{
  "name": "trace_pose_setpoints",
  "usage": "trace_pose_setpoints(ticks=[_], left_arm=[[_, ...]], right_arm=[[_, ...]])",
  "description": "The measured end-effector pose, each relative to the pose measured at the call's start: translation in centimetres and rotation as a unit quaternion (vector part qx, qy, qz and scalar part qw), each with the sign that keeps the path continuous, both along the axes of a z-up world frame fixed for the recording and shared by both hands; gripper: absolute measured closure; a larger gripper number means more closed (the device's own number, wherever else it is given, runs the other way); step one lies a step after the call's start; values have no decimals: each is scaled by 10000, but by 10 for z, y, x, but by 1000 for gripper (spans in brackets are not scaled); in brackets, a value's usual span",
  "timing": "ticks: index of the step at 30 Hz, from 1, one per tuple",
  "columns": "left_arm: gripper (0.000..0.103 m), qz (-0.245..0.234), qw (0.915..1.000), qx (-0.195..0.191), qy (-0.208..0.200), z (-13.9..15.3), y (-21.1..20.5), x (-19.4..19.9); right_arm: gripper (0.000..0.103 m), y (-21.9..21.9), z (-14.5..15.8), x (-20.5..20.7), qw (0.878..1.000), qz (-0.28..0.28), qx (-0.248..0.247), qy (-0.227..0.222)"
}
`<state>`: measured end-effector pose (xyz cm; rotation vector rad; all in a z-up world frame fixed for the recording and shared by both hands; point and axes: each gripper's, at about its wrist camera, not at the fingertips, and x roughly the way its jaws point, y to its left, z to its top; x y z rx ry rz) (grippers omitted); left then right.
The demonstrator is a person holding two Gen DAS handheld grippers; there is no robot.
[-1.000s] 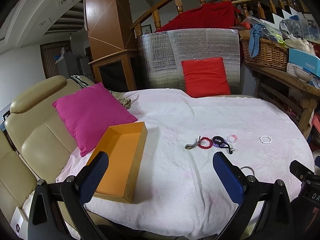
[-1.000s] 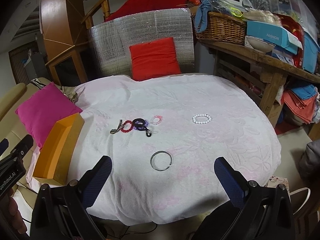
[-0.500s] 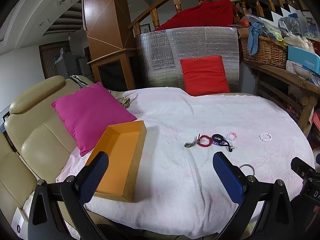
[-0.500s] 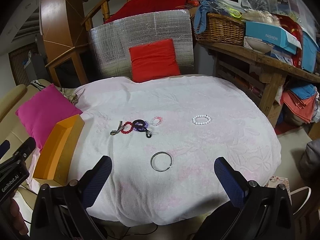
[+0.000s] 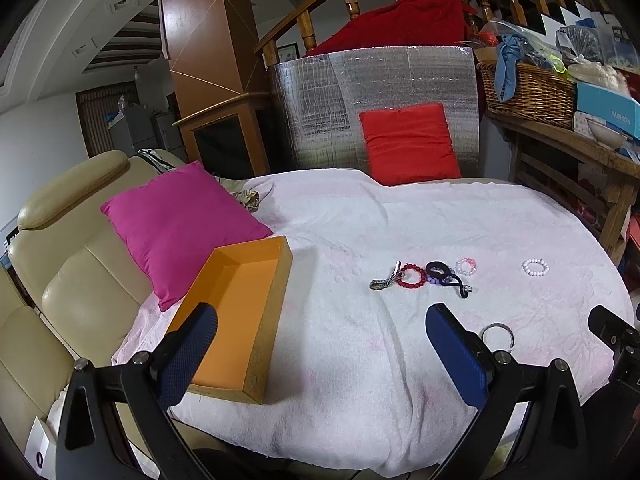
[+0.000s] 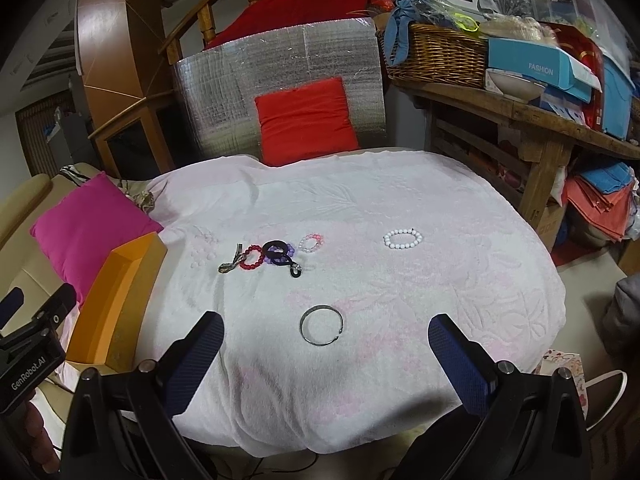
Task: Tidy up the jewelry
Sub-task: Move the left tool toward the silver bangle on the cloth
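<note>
Jewelry lay spread on a white cloth that covered a round table. A metal ring sat nearest the camera in the right wrist view, between the fingers of the right gripper and a little beyond them; its jaws stood wide apart with nothing held. Farther back ran a short row of pieces: a grey clip at the left end, touching a red bead bracelet, then a dark band overlapping purple beads, with a small black strap trailing from them toward the camera. Just beside that group lay a pink bead bracelet. A white bead bracelet lay well apart to the right.

An orange box, open at the top, sat on the left part of the cloth, its near end close to the table edge. The left gripper hung over the near edge with its jaws wide apart and holding nothing, its left finger in front of the box. A magenta pillow leaned on a beige seat behind the box. A red pillow stood at the far side against a silver sheet.
</note>
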<state>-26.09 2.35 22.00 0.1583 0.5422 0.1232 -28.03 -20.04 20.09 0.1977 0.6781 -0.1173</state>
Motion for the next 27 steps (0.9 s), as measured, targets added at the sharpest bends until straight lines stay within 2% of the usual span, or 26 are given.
trace_pose_setpoints(ticks=[12,16,18,21,24,27], left_arm=[[0,32,9999,67,85,-12,-3,19],[0,-179,9993,169,273,-30,-14,40],[0,-560,9970,68,535,-46,-23,55],[0,-1163,9896,-25,841,-74,-45,75],[0,-1799,9752,-181,1274,-103,-77,96],[0,-2327,9590,-208,1605,-128,-116,112]], right_arm=[[0,-13,-8,21,9999,-128,10,-45],[0,-39,-18,41,9996,-209,173,-7],[0,-59,-27,55,9990,-337,279,11],[0,-89,-43,77,9980,-542,333,58],[0,-116,-62,103,9968,-696,361,152],[0,-140,-80,127,9938,-890,479,463]])
